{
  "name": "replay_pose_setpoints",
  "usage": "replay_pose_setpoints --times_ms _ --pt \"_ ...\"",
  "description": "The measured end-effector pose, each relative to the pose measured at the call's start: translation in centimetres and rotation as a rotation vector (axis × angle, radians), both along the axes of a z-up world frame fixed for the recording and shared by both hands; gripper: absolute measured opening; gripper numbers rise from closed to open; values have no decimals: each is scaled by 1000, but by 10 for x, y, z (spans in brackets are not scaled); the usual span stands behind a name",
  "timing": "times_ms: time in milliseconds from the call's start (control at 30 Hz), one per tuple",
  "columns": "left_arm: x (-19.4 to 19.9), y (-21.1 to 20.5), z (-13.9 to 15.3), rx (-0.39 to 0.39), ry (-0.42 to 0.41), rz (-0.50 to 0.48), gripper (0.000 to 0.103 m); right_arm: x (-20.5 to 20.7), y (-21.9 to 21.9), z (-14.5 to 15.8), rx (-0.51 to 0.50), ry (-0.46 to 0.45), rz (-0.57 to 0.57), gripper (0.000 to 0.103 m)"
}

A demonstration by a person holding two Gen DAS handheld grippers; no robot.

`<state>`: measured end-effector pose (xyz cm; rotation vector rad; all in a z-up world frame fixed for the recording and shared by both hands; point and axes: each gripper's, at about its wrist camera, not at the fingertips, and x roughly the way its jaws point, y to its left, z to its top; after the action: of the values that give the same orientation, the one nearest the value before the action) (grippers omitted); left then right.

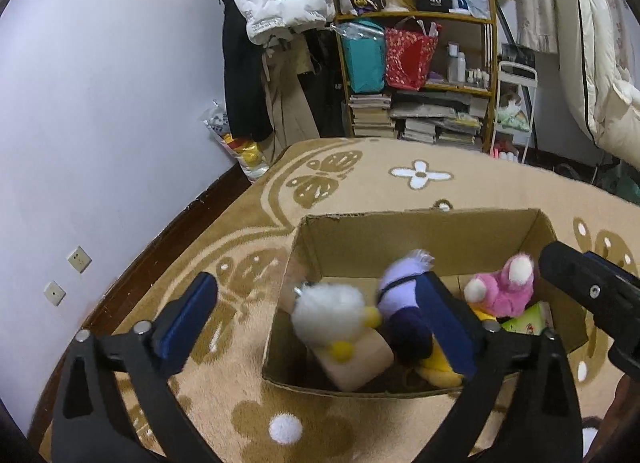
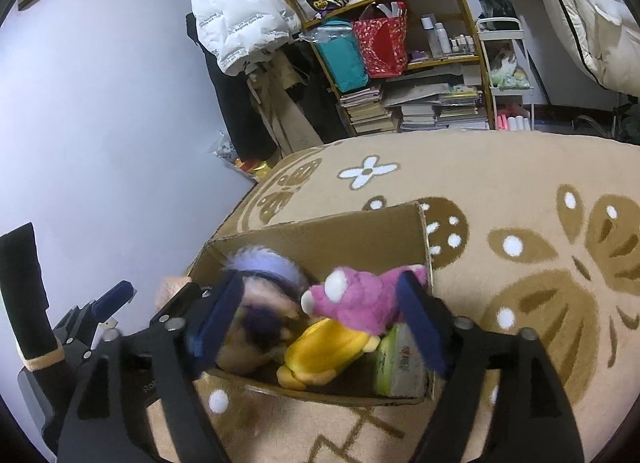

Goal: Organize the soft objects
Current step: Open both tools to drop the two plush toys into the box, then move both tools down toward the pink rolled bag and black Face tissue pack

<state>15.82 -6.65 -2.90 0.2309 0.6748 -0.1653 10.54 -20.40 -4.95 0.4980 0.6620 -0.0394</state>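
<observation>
Both sets of jaws are spread wide with nothing pinched. Left gripper [image 1: 320, 323] hangs over the white fluffy toy [image 1: 330, 309] in the lower middle of its frame, right gripper [image 2: 316, 317] straddles the pink plush [image 2: 360, 299]. All the toys, yellow one [image 2: 324, 351] included, sit inside the cardboard box [image 1: 420, 235] on the rug [image 1: 248, 199], so I'd guess nothing's left to grab here.

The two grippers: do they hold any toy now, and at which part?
Nothing is held. The left gripper and right gripper stand open above the box.
</observation>
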Motion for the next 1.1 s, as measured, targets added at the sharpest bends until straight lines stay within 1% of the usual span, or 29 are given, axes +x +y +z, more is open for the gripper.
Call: replay_pose_setpoints --times_ms 67,100,133,200,233,333,433,533,633,800,1100 --pt "-2 3 5 -10 -17 11 103 -2 -1 2 -2 -1 -5 91" --pt "-3 5 7 -12 -22 16 103 -3 -1 3 -4 2 -7 94" --pt "-4 6 9 -12 -23 16 103 -4 -1 4 -2 5 -9 100" --pt "-6 10 12 -10 -21 17 103 -7 -3 6 10 -5 -16 103" --pt "-7 10 12 -10 -15 13 103 -9 -4 8 10 -10 -20 103" --pt "-11 16 13 -10 42 -16 103 -12 -3 10 0 -4 -12 103" --pt "-22 24 15 -8 46 2 103 -17 -1 11 -16 6 -15 103" --pt "-35 30 17 -15 53 4 103 -23 -1 13 -12 15 -14 103" --pt "-48 30 19 -3 51 -1 103 -33 2 16 -18 21 -17 103" --pt "-69 31 18 39 60 -22 103 -44 7 18 -14 58 -10 103" --pt "-97 30 16 56 104 -79 103 -68 15 16 -36 138 -3 103"
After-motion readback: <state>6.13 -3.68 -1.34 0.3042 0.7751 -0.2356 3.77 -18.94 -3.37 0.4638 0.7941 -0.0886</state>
